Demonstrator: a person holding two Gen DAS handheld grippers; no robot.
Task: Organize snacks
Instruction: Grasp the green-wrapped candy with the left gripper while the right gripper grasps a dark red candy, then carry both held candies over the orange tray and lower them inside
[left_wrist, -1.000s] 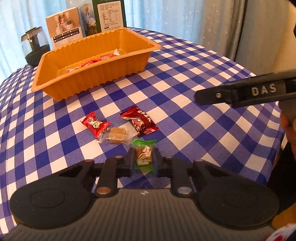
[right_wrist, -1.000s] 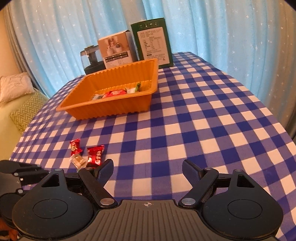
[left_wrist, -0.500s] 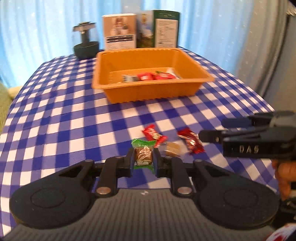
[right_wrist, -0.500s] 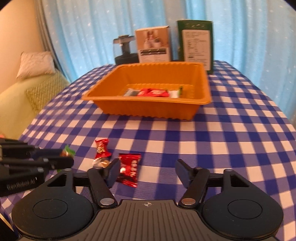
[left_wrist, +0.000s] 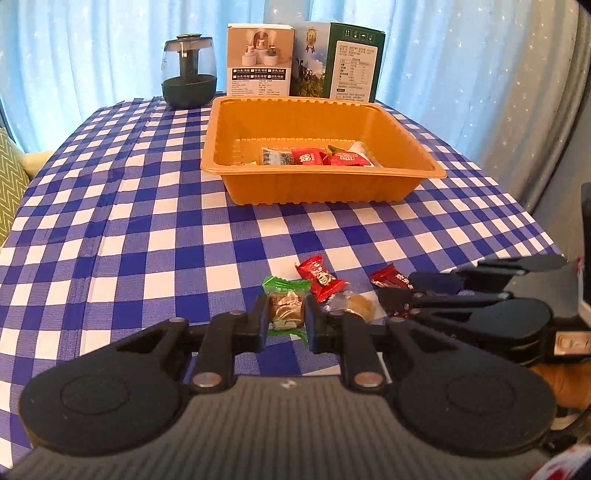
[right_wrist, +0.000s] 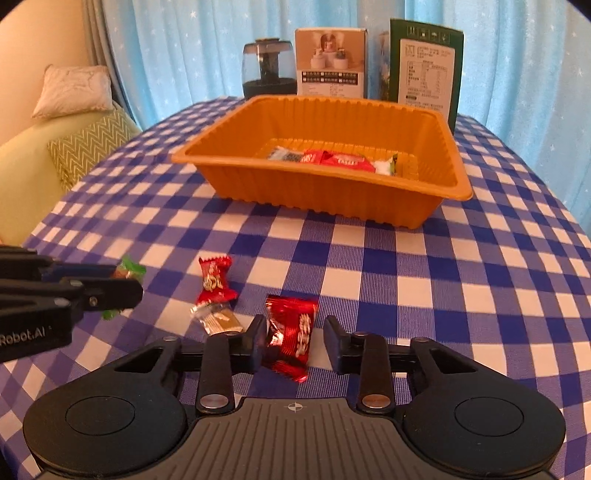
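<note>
My left gripper (left_wrist: 286, 321) is shut on a green-wrapped candy (left_wrist: 286, 306), held just above the checked cloth; it also shows at the left as the left gripper (right_wrist: 127, 282). My right gripper (right_wrist: 295, 334) straddles a dark red candy (right_wrist: 291, 328) lying on the cloth. Its jaws are closing: the left pad touches the wrapper and a thin gap remains at the right pad. A bright red candy (right_wrist: 216, 280) and a clear-wrapped golden candy (right_wrist: 218, 319) lie beside it. The orange tray (left_wrist: 321, 184) farther back holds several wrapped snacks.
Behind the tray stand a dark jar-like device (left_wrist: 188, 74), a white box (left_wrist: 260, 59) and a green box (left_wrist: 347, 62). A sofa with a cushion (right_wrist: 74, 88) sits off the table's left side. Blue curtains hang behind.
Both views have rolled level. My right gripper has moved in over the dark red candy and its jaws have narrowed around it. The left gripper still holds the green candy, slightly raised.
</note>
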